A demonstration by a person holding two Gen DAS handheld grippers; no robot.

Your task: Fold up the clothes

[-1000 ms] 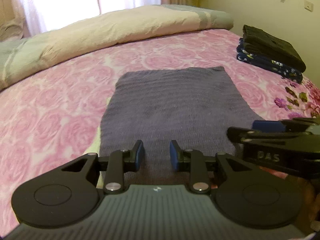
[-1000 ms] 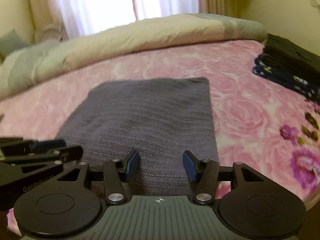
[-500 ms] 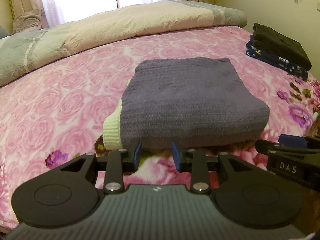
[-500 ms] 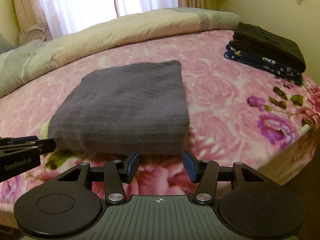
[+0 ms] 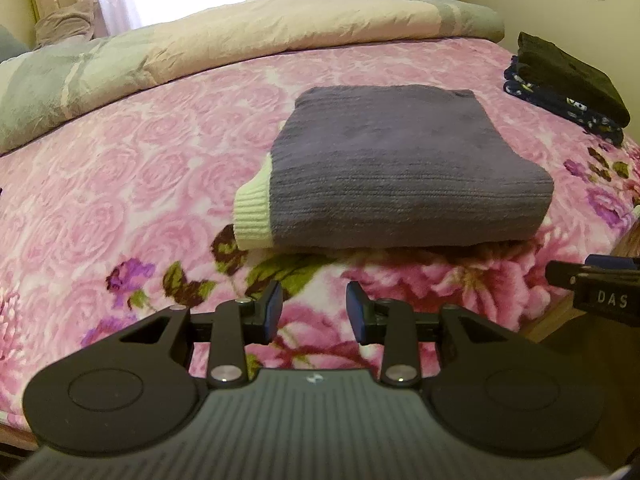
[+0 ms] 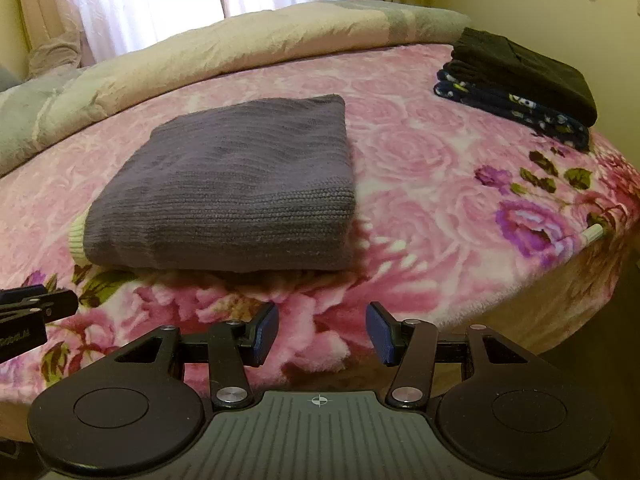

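Both grippers have pulled back off the purple sweater [image 5: 400, 168], left gripper [image 5: 314, 312] jaws just eased wider with nothing between them, right gripper [image 6: 322, 334] empty and apart too. Sweater sits folded near the bed's [image 5: 120, 184] front edge, so this fold looks done, perhaps bound for the stack [image 6: 520, 80] at the far right corner.

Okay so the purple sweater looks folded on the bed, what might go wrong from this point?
1. The pale cuff sticks out at the purple sweater's left side; lifting it may pull the fold open.
2. The sweater lies near the bed's front edge, so a nudge from the open left gripper or right gripper might slide it off.
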